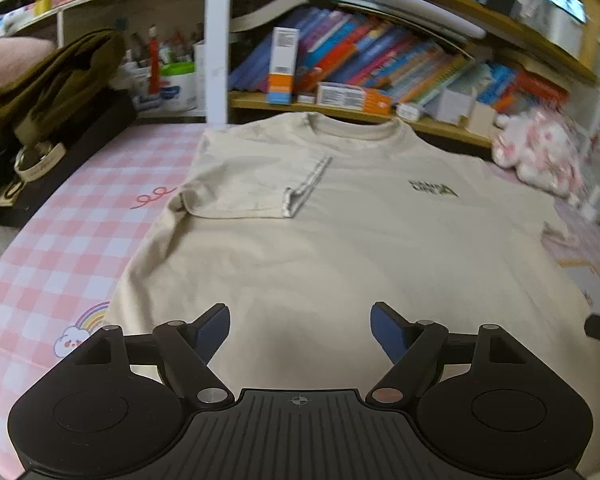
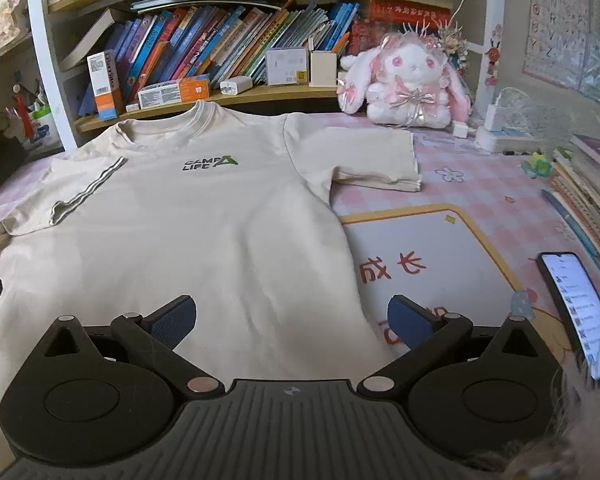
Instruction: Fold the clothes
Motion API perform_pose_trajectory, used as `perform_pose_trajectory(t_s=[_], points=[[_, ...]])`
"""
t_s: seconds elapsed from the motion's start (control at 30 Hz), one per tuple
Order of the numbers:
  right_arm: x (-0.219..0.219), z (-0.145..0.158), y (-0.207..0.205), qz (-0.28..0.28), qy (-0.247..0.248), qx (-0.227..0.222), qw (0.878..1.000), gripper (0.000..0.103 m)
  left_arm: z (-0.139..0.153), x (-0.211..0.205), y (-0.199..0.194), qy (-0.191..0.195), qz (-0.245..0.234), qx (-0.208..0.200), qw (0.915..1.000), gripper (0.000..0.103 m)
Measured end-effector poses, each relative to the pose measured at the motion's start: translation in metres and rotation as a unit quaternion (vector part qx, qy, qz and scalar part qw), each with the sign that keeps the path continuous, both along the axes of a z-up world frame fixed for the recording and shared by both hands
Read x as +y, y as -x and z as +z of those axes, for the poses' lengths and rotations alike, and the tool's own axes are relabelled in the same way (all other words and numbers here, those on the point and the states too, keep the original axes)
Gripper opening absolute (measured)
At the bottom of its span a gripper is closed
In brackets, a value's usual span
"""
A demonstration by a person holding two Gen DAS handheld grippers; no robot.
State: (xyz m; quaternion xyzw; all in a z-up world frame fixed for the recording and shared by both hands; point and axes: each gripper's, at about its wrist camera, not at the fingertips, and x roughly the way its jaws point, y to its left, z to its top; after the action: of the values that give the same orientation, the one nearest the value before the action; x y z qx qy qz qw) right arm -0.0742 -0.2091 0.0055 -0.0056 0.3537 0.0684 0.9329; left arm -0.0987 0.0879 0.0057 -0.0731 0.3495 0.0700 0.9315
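left view, shirt: beige shirt [image 1: 340, 240] flat on the pink-check desk [image 1: 60, 248], collar toward the shelf; its left sleeve [image 1: 244, 184] already folded in over the chest.
left view, tool: left tool [image 1: 300, 330] spread wide, nothing held, hovering over the hem area.
left view, room: olive garment [image 1: 56, 76] on a dark box at far left; bare desk between it and the shirt's side edge. Background blurred.
right view, shirt: right sleeve [image 2: 364, 156] lies spread out on the desk, not yet folded.
right view, tool: right tool [image 2: 294, 320] wide open, empty, straddling the shirt's right side edge near the hem.
right view, step: probably fold the right sleeve in to match. Pinch both layers at the cuff, lift low, lay it flat and symmetric.
right view, edges: phone [image 2: 580, 312] near the right finger; book stack [image 2: 588, 200] beyond it; plush bunny [image 2: 412, 84] just behind the sleeve. Keep the swing inward.
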Motion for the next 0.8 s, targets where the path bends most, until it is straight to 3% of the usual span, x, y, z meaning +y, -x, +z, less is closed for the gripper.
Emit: perform_pose_trajectory(t_s=[0.33, 0.8], points=[[0.01, 0.005, 0.035, -0.024, 0.017, -0.007, 1.0, 0.103, -0.004, -0.003, 0.019, 0.003, -0.047, -0.009, 0.9989, 0.086], [0.015, 0.009, 0.057, -0.027, 0.031, -0.016, 0.999, 0.103, -0.015, -0.002, 0.023, 0.017, -0.055, -0.014, 0.9982, 0.086]])
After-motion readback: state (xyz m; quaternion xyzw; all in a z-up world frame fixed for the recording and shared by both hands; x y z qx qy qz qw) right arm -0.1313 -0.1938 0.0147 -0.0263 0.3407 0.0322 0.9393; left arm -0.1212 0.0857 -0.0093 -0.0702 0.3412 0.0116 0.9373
